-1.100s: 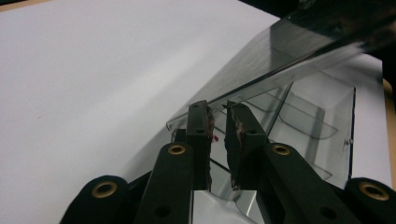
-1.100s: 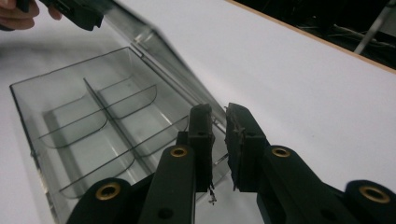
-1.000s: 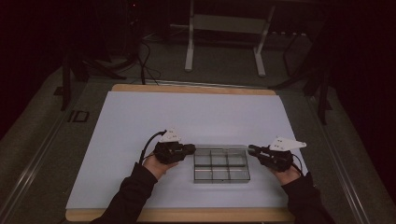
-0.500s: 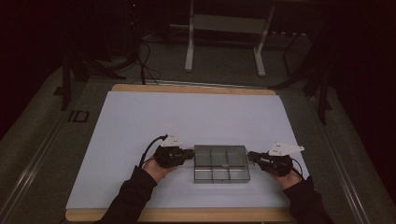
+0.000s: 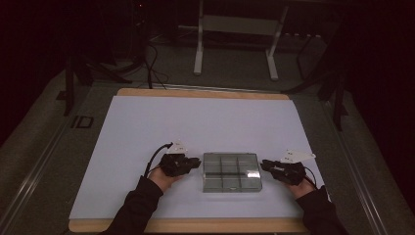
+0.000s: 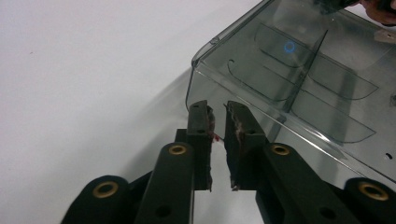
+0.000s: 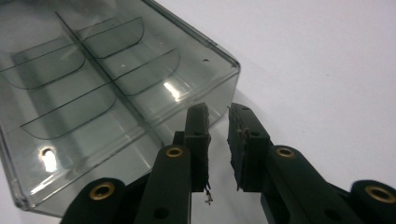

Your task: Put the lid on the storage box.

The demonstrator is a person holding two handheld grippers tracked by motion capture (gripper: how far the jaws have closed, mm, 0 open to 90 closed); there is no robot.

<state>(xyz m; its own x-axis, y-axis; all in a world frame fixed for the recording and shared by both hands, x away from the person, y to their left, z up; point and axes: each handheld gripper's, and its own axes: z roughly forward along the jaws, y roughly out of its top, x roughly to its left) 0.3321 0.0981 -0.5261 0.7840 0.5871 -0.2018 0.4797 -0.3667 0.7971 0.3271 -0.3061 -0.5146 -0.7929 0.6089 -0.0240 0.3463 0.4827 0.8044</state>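
Jaws rest over white tabletop (image 5: 205,122), dim room.

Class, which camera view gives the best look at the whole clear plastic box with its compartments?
The high view: the box appears whole there, its six-compartment grid visible, between the left gripper and right gripper. The left gripper view shows one corner and side wall close up; the right gripper view shows another corner and some curved dividers.

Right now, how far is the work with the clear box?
Done: the divided clear box sits on the white table, lid shut, compartments looking empty. In hand: the left gripper and right gripper flank its ends, fingers nearly closed, gripping nothing. Left: any grasp or opening.
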